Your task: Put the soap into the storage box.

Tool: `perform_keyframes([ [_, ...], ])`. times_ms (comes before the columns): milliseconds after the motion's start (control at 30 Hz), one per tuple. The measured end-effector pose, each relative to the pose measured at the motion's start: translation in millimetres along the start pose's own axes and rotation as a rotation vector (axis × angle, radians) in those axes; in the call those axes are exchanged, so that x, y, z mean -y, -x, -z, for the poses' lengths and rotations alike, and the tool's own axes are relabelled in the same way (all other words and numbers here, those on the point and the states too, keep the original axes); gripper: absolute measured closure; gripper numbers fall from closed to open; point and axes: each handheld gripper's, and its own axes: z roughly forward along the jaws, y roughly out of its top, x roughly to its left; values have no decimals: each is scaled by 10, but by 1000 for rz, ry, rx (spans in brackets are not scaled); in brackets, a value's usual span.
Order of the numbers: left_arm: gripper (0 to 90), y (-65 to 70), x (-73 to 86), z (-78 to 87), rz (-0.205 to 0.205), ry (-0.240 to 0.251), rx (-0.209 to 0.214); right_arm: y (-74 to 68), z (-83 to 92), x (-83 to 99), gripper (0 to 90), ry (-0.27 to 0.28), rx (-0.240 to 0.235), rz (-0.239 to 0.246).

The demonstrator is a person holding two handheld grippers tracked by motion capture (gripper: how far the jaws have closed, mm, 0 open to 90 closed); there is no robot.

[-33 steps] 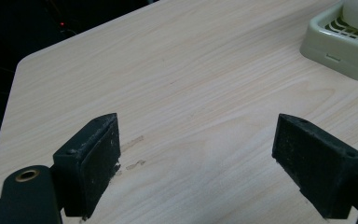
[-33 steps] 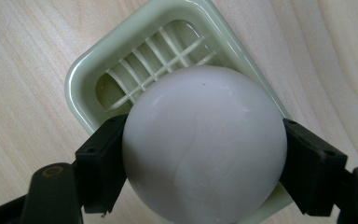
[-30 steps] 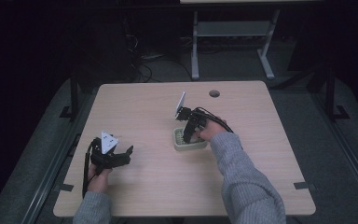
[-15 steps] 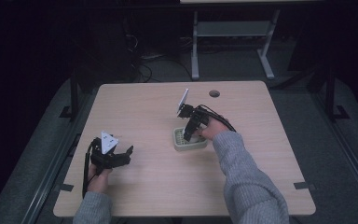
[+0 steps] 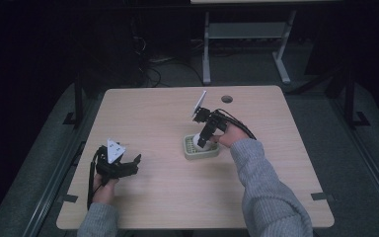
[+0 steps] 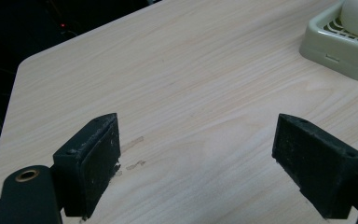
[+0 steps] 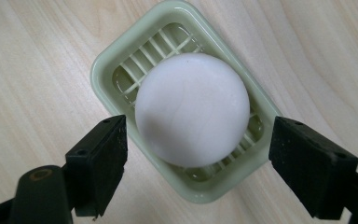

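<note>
Left tool [image 5: 128, 165] we hold low over the bench [image 5: 158, 118] near its left edge, toward the near-left corner, jaws spread wide with bare wood between them in the left gripper view. Toward the middle of the bench sits our pale green slatted soap dish [image 5: 201, 148], and in it lies the round white soap [image 7: 192, 114], resting on the slats. Over that dish we hold the right tool [image 7: 196, 165] pointing down, released, its two black jaws standing apart on either side of the soap without touching it.
</note>
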Motion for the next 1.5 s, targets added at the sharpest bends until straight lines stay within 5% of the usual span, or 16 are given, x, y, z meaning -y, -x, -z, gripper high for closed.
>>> perform_keyframes([
  [1500, 148, 9, -2, 2, -5, 6, -2, 101, 363, 521, 195, 63, 7, -56],
])
